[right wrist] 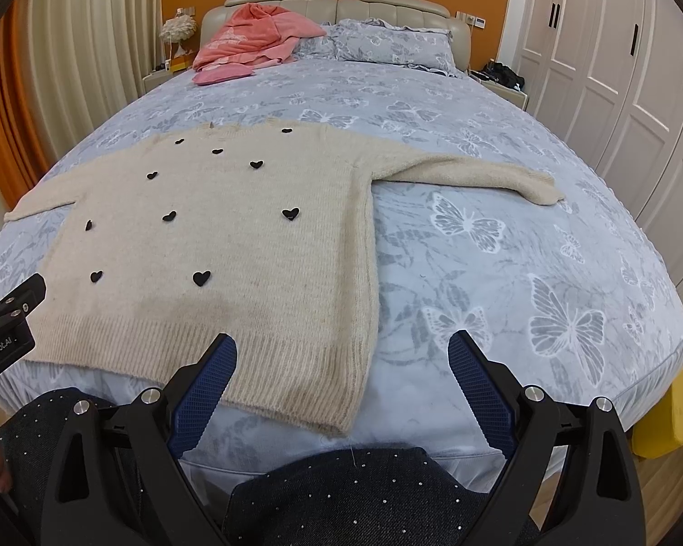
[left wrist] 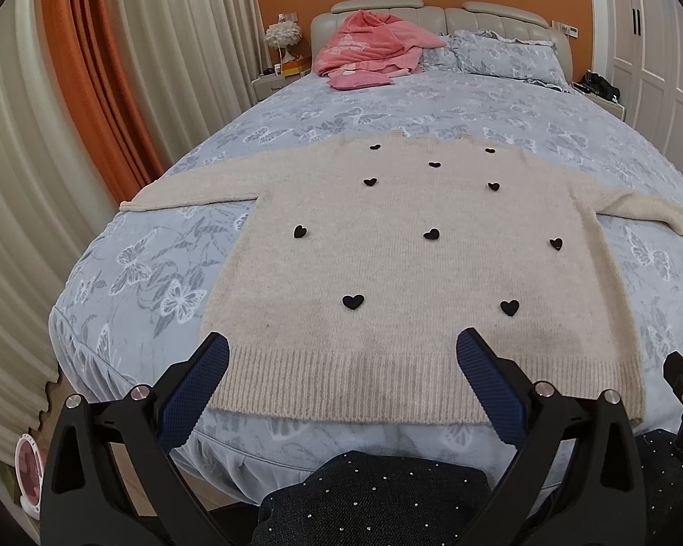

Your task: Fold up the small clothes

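Observation:
A cream knit sweater (left wrist: 410, 264) with black hearts lies flat, front up, on the bed, both sleeves spread out; its ribbed hem faces me. It also shows in the right wrist view (right wrist: 232, 245), with its right sleeve (right wrist: 469, 173) stretched out. My left gripper (left wrist: 344, 350) is open and empty, hovering over the hem near its left half. My right gripper (right wrist: 341, 350) is open and empty above the hem's right corner. The left gripper's body shows at the left edge of the right wrist view (right wrist: 9, 318).
The bed (right wrist: 523, 250) has a blue butterfly cover. Pink clothes (left wrist: 373, 50) and pillows (left wrist: 505, 57) lie at the headboard. Curtains hang at the left, a white wardrobe (right wrist: 614, 54) stands at the right, and a yellow object (right wrist: 665, 418) sits by the bed corner. My dark-clad knees (left wrist: 373, 496) are below.

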Demonstrator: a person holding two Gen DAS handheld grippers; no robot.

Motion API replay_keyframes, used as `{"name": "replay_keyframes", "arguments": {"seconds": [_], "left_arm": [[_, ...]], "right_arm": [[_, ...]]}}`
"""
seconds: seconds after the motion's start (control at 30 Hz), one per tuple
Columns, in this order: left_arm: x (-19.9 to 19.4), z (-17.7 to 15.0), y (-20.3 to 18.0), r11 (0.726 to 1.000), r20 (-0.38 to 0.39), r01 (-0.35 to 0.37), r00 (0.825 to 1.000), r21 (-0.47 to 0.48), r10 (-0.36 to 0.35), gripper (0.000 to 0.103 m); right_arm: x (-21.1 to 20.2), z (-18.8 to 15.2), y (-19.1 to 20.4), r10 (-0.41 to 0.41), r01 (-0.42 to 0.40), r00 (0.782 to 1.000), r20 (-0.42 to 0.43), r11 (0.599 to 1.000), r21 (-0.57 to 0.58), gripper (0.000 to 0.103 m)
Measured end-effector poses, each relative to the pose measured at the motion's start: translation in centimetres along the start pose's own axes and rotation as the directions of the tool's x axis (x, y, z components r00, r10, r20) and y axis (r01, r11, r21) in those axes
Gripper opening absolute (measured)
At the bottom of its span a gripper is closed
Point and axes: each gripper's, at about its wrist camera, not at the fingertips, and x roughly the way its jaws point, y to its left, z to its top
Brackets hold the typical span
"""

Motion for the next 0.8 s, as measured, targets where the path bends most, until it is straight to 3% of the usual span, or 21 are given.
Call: {"name": "replay_keyframes", "arguments": {"seconds": [0.8], "left_arm": [[0.04, 0.08, -0.09, 1.000, -0.002, -0.003, 1.000, 0.005, 0.003, 0.098]], "right_arm": [[0.09, 0.02, -0.18, 0.001, -0.001, 1.000, -0.004, 1.000, 0.000, 0.092]]}}
